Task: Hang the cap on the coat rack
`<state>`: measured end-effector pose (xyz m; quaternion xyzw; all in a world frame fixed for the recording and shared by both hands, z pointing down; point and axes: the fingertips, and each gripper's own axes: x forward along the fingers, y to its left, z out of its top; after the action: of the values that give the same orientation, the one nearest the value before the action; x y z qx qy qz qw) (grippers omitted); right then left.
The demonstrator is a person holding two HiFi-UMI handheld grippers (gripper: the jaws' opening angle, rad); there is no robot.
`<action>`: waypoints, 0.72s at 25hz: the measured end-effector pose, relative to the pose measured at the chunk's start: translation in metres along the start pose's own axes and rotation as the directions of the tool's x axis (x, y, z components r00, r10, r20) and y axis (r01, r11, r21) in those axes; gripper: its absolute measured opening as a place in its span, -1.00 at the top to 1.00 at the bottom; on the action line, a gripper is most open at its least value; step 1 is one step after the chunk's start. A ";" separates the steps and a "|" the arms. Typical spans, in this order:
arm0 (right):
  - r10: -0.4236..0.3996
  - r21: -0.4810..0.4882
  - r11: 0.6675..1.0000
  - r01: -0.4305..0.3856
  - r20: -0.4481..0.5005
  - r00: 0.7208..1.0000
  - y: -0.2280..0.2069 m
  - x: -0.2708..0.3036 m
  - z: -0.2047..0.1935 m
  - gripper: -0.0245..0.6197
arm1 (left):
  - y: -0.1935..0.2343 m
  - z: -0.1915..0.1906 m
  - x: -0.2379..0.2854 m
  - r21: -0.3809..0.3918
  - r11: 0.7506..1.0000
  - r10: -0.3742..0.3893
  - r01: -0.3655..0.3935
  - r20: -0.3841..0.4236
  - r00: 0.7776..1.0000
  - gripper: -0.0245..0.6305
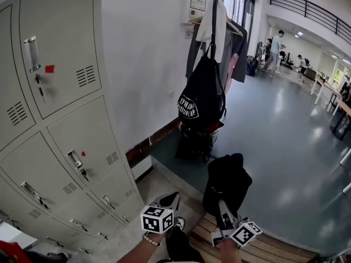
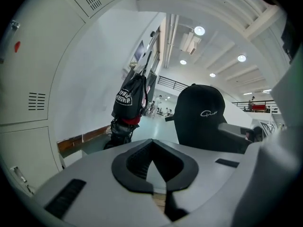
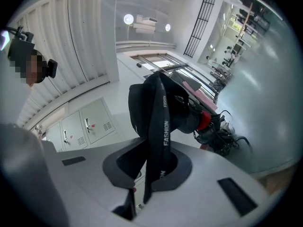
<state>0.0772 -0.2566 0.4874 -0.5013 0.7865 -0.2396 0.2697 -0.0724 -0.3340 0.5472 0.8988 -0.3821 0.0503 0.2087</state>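
Observation:
A black cap [image 1: 227,181] hangs from my right gripper [image 1: 224,211], which is shut on the cap's black strap [image 3: 158,141] printed "FASHION". The cap's crown [image 3: 150,107] fills the middle of the right gripper view. My left gripper [image 1: 166,201] is just left of the cap, shut, with nothing between its pads [image 2: 137,163]; from there the cap [image 2: 200,118] shows on the right. The coat rack [image 1: 217,12] stands ahead by the white wall, loaded with clothes and a black backpack [image 1: 202,95]. That backpack [image 2: 129,98] is also in the left gripper view.
Grey lockers [image 1: 55,119] line the left side. A wooden bench [image 1: 274,249] lies under my right gripper. Dark bags [image 1: 193,142] sit on the floor at the rack's base. People [image 1: 277,45] stand far off in the open hall.

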 end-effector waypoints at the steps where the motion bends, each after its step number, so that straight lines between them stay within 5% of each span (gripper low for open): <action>1: 0.003 -0.011 1.000 -0.002 0.007 1.000 -0.006 0.012 0.007 0.87 | 0.007 0.006 0.010 0.001 1.000 -0.002 0.002 0.003 1.000 0.92; 10: 0.098 -0.083 0.992 -0.093 0.053 0.994 -0.057 0.164 0.078 0.87 | 0.078 0.093 0.132 0.021 1.000 -0.016 0.015 0.033 0.999 0.92; 18: 0.204 -0.138 0.972 -0.192 0.080 0.976 -0.080 0.280 0.156 0.87 | 0.100 0.202 0.224 0.070 0.996 -0.057 0.051 0.092 0.994 0.92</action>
<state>0.1351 -0.5605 0.3724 -0.4474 0.8330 -0.1364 0.2955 0.0006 -0.6290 0.4540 0.9167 -0.3652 0.0150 0.1612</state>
